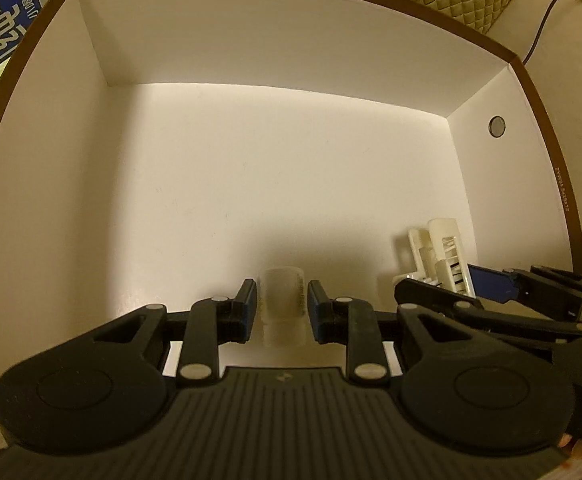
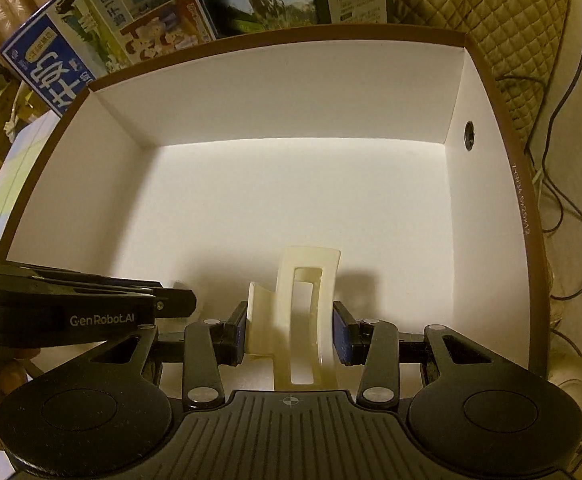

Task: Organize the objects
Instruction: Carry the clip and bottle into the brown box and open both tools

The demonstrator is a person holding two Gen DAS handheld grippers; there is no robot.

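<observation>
**Both grippers inside the white box, each with an item between its pads**

Left wrist view: the left gripper (image 1: 282,307) sits low in the frame, over the floor of a white box with a brown rim (image 1: 547,120). A small translucent cylinder (image 1: 283,306) stands between the blue pads; narrow gaps show on both sides, so whether the pads actually clamp it cannot be told. At the lower right of the frame the right gripper (image 1: 471,280) reaches in beside the box's right wall, carrying a cream hair claw clip (image 1: 439,252).

Right wrist view: the right gripper (image 2: 289,332) is clenched on the hair claw clip (image 2: 307,312), pads pressed against its two sides near the bottom centre. The left gripper (image 2: 179,300) enters from the left edge, lettered "GenRobot.AI". A round hole (image 2: 469,134) pierces the box's right wall at upper right. Behind the box, at upper left, leans a blue printed carton (image 2: 75,52).
</observation>
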